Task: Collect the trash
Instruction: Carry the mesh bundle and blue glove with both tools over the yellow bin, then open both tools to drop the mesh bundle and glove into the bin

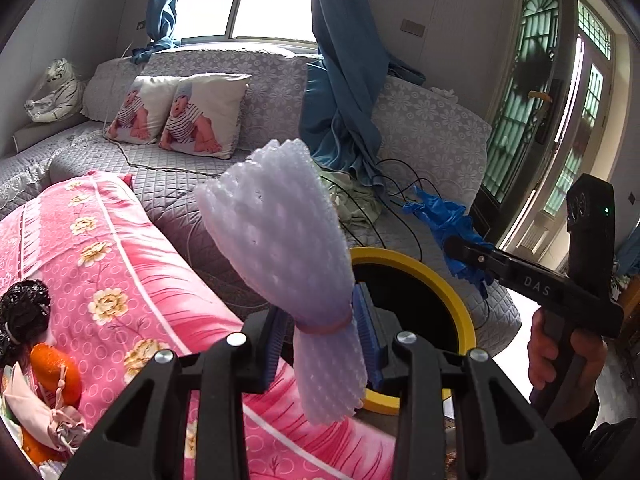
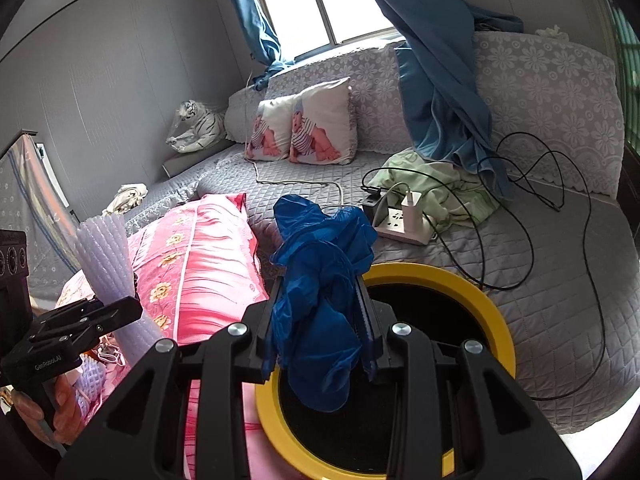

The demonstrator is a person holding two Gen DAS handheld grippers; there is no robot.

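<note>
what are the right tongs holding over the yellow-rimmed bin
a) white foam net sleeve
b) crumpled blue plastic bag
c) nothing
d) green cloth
b: the right tongs are shut on a crumpled blue plastic bag above the yellow-rimmed bin; the white foam net sleeve is in the left tongs.

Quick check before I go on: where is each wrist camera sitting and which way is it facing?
Left wrist: on the left gripper, facing the sofa; its fingers clamp white foam netting; the right gripper and hand show.
Right wrist: on the right gripper, over the yellow-rimmed bin; fingers hold blue plastic.
Shared: bin, pink quilt, baby cushions.
</note>
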